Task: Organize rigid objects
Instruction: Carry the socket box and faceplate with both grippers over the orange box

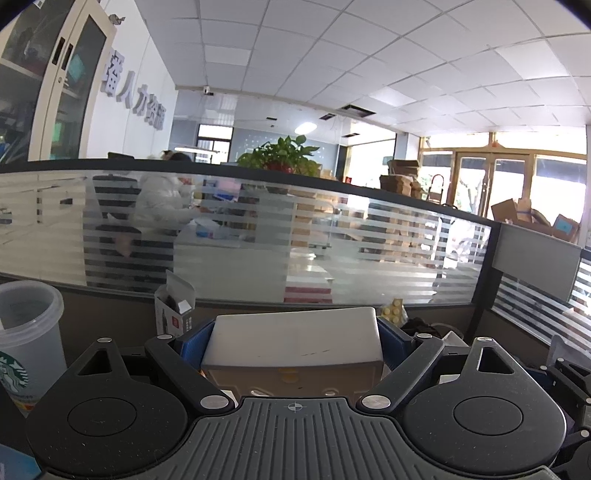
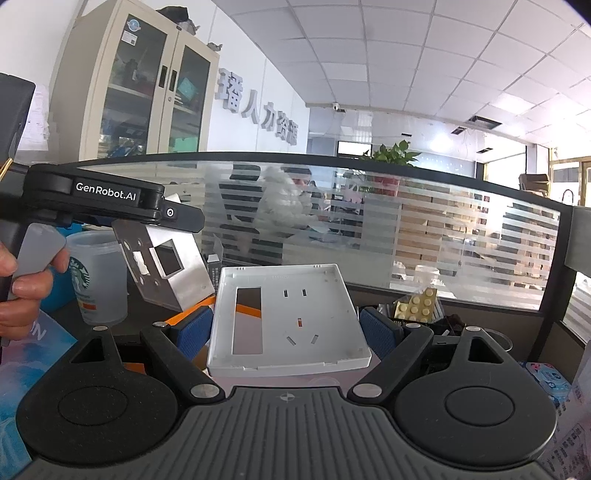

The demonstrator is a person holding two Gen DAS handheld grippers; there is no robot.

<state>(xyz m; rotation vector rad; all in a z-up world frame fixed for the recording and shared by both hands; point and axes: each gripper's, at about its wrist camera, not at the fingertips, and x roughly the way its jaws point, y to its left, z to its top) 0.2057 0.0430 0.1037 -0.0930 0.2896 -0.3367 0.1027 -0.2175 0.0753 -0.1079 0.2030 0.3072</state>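
Frosted partition [image 2: 369, 229] close beyond socket plate [image 2: 284, 317] clamped in right hand-held gripper [image 2: 286, 332]

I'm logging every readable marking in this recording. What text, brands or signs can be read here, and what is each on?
"GenRobot.AI": on the left gripper, seen from the right wrist view.
"人力资": the readable middle of the raised wall lettering; its end characters are blurred.
Starbucks siren logo, no readable words: on the translucent cup.
Cabinet door stickers: too small.
Small box print: too blurred.
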